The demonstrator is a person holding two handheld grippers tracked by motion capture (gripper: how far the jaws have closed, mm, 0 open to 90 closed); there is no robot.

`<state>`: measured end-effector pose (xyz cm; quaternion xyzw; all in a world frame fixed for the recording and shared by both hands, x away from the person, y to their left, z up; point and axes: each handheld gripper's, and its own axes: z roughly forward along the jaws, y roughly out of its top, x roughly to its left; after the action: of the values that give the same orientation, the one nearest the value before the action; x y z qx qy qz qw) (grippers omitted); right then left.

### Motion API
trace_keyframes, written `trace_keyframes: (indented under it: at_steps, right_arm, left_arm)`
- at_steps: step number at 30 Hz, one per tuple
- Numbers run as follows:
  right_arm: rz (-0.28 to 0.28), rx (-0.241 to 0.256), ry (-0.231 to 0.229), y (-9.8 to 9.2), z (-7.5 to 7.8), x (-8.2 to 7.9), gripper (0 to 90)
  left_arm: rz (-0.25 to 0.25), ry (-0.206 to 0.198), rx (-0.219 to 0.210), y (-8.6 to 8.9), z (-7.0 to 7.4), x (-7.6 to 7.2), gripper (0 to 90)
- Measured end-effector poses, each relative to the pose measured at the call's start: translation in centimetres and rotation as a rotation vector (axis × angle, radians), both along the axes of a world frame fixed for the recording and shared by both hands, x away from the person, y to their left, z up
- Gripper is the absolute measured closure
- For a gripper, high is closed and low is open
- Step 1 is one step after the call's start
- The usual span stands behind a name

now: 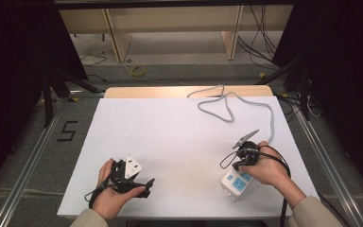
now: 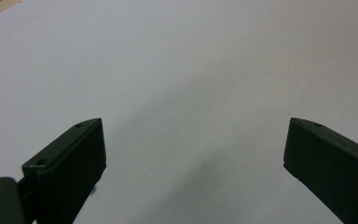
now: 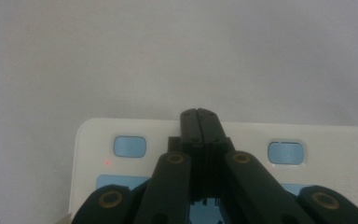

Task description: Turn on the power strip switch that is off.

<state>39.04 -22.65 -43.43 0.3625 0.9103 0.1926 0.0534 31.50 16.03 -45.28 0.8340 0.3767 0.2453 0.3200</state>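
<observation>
A white power strip (image 1: pixel 236 183) with blue sockets lies at the table's front right. Its grey cable (image 1: pixel 270 116) loops toward the far edge. My right gripper (image 1: pixel 237 165) is held just above the strip's far end. In the right gripper view the right gripper (image 3: pixel 200 114) is shut, jaws pressed together with nothing between them, over the strip (image 3: pixel 135 130) and between two blue buttons (image 3: pixel 129 146). A small red light (image 3: pixel 106 163) glows on the strip. My left gripper (image 1: pixel 133 178) is at the front left. Seen from its own camera, the left gripper (image 2: pixel 196 126) is wide open over bare table.
The white table top (image 1: pixel 170 137) has a wooden strip (image 1: pixel 146 91) along its far edge. Black stands and loose cables (image 1: pixel 260 45) are on the floor beyond. Metal rails (image 1: pixel 33 156) run along both sides of the table.
</observation>
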Motion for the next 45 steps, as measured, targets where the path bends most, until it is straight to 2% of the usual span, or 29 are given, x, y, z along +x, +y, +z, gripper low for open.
trace_keyframes:
  at_steps: [21, 26, 45]
  right_arm:
    - [-0.006, 0.008, -0.017, -0.3, 0.1, -0.1, 90.0]
    - [-0.018, 0.040, -0.039, -0.6, 0.5, -0.1, 88.6]
    - [-0.043, 0.099, -0.113, -1.5, 0.9, -0.3, 80.7]
  left_arm:
    - [0.003, -0.001, -0.003, 0.0, 0.0, 0.0, 5.5]
    - [0.005, -0.002, -0.004, 0.0, 0.0, 0.0, 5.7]
    - [0.006, -0.001, -0.004, 0.0, 0.0, 0.0, 5.9]
